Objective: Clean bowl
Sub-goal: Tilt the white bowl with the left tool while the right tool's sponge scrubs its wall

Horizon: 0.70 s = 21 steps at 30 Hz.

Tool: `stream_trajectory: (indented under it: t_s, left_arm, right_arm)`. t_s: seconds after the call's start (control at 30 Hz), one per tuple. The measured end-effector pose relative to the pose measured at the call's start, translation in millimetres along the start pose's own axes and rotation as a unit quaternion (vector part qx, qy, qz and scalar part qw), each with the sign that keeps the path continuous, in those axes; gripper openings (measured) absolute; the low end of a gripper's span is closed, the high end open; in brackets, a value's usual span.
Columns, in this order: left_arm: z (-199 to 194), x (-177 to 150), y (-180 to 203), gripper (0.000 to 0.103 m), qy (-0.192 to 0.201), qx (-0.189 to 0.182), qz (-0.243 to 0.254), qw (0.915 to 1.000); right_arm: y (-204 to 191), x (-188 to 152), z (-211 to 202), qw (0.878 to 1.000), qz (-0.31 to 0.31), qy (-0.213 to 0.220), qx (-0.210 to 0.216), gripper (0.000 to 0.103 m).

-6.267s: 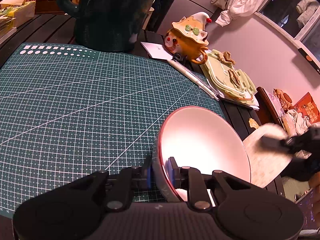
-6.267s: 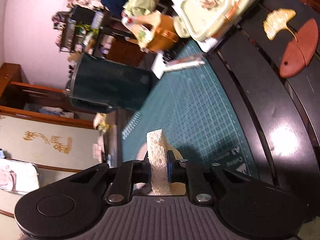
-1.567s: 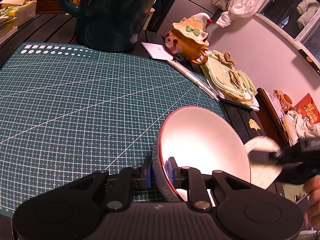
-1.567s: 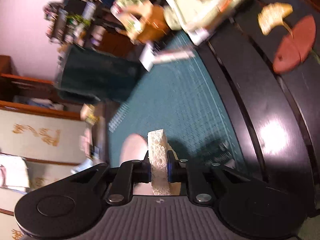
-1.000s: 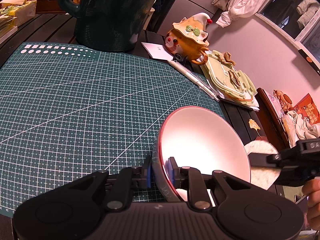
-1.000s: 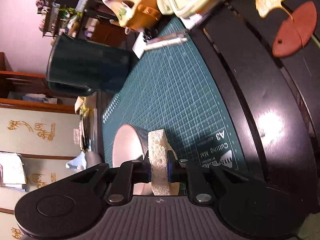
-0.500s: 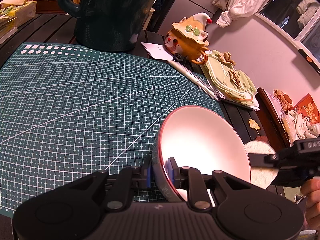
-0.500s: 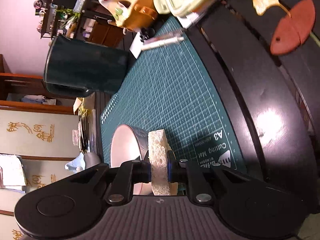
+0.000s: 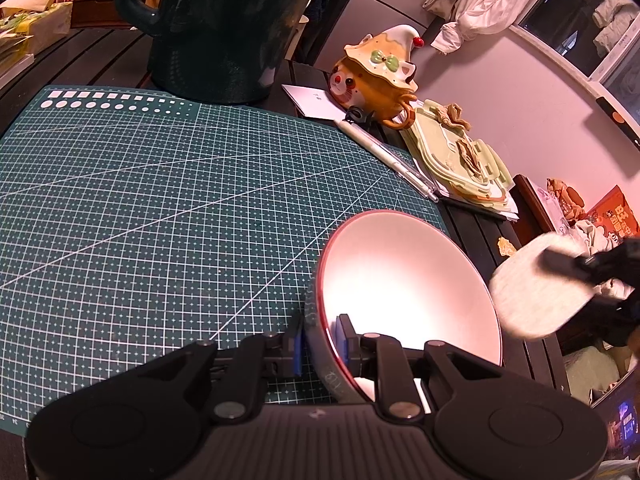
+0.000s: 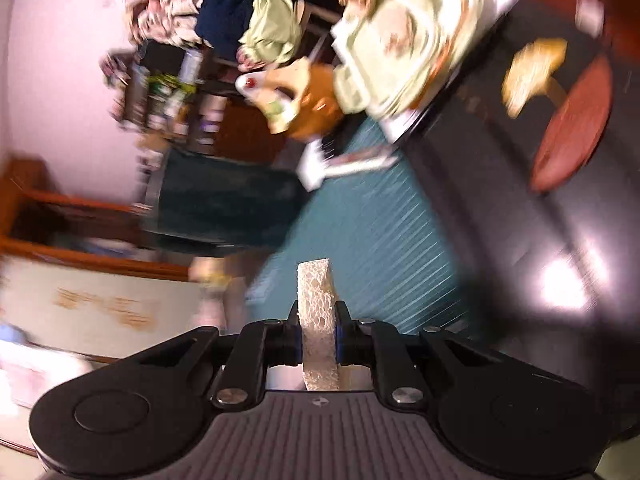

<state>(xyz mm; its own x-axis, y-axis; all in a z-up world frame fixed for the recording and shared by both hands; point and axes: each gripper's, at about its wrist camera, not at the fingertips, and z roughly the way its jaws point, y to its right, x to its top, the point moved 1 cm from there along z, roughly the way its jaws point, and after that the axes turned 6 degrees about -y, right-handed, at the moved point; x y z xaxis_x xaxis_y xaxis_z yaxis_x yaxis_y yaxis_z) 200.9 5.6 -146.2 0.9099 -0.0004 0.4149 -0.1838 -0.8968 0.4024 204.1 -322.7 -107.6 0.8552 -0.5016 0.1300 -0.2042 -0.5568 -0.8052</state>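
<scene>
We pinch the near rim of the red-edged white bowl [image 9: 404, 280] in our left gripper [image 9: 320, 344], tilted over the green gridded cutting mat [image 9: 160, 208]. Our right gripper [image 10: 317, 344] clamps a pale porous sponge [image 10: 316, 320], seemingly just beside the bowl's right edge, blurred.

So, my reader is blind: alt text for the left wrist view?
The left gripper clamps the bowl by its rim on a green cutting mat. At right, the right gripper holds a sponge beside it.

Black gripper [image 9: 320, 344], blue pads [image 9: 297, 344], silver screws
</scene>
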Motion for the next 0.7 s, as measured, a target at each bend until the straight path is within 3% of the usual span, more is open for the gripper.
stream_trajectory:
  t_s: [0.07, 0.17, 0.37, 0.5, 0.6, 0.7]
  left_arm:
    - [-0.1, -0.5, 0.0, 0.018, 0.0, 0.0, 0.0, 1.0]
    - [-0.3, -0.4, 0.0, 0.018, 0.0, 0.0, 0.0, 1.0]
    - [-0.9, -0.1, 1.2, 0.018, 0.0, 0.0, 0.0, 1.0]
    - [-1.0, 0.0, 2.4, 0.018, 0.0, 0.001, 0.001, 1.0]
    - [-0.9, 0.1, 2.7, 0.018, 0.0, 0.001, 0.001, 1.0]
    - [-0.8, 0.3, 2.9, 0.018, 0.001, 0.002, 0.001, 1.0]
  right_arm:
    - [0.9, -2.7, 12.1, 1.0, -0.01, -0.011, -0.026, 0.013]
    - [6.3, -7.1, 30.1, 0.999, 0.005, -0.042, -0.017, 0.013]
    - [8.5, -11.6, 32.2, 0.996, 0.044, -0.063, 0.037, 0.013]
    - [4.3, -6.5, 12.8, 0.996, 0.05, -0.04, 0.065, 0.013]
    - [-0.5, -1.2, 1.7, 0.998, 0.03, -0.017, 0.05, 0.013]
    - [-5.3, -0.4, -1.0, 1.0, -0.011, 0.001, -0.018, 0.013]
